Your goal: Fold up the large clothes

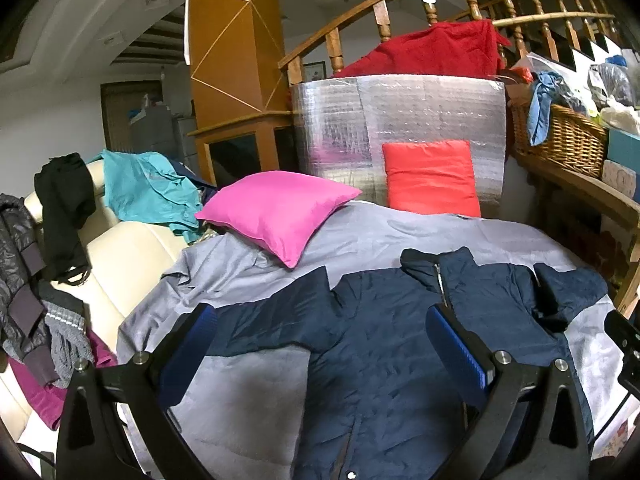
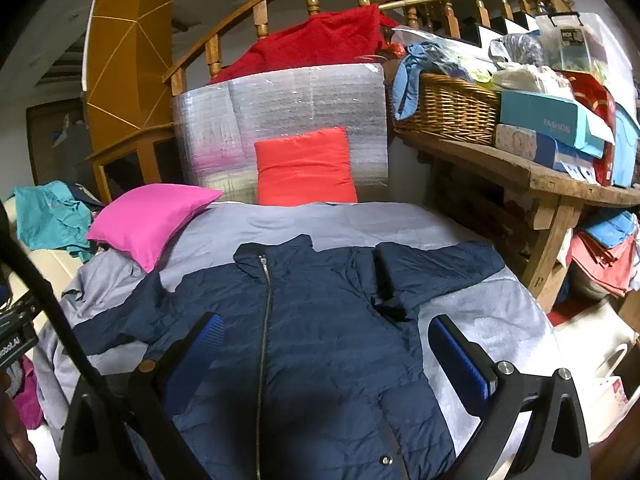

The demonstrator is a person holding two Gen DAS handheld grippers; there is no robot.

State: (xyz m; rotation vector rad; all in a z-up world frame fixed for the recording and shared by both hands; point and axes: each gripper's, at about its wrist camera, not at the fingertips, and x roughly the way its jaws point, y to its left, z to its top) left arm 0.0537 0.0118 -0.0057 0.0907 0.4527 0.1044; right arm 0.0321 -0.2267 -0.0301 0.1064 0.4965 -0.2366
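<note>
Jacket: navy puffer jacket [image 1: 380, 344] [image 2: 320, 340] lies flat, front up, on grey bedsheet [image 1: 400, 232] [image 2: 320, 220]; collar twd the pillows, hem twd the cams.
Zip: silver zipper [image 2: 266, 320] runs down centre front, looks closed; snap button [image 2: 385, 460] near hem.
Sleeves: one sleeve [image 1: 260, 320] spread out to the L; other sleeve [image 2: 436, 264] out to the R w/ dark cuff [image 2: 384, 276] bent back over the chest area.
Left tool: left tool [image 1: 326, 344] wide open, blue pads [image 1: 456, 348] well apart, nothing betw them; hangs over jacket's L half, contact w/ fabric can't tell.
Right tool: right tool [image 2: 328, 352] wide open too, blue pads [image 2: 460, 356] well apart, holds nothing; over lower front of jacket, zip betw the fingers.
Pillows: pink pillow [image 1: 276, 212] [image 2: 152, 220] at far L corner of bed, resting on sheet; red pillow [image 1: 430, 178] [image 2: 304, 168] upright vs. silver foil panel [image 1: 400, 116] [image 2: 280, 112] at head of bed.
Above panel: red blanket [image 1: 432, 52] [image 2: 312, 44] draped by wooden railing [image 1: 360, 12] [image 2: 256, 8].
L side: cream chair [image 1: 120, 264] w/ black garment [image 1: 64, 208] and teal shirt [image 1: 148, 188] on it.
R side: wicker basket [image 1: 560, 136] [image 2: 452, 108] and boxes [image 2: 552, 124] on wooden shelf [image 2: 520, 172].
</note>
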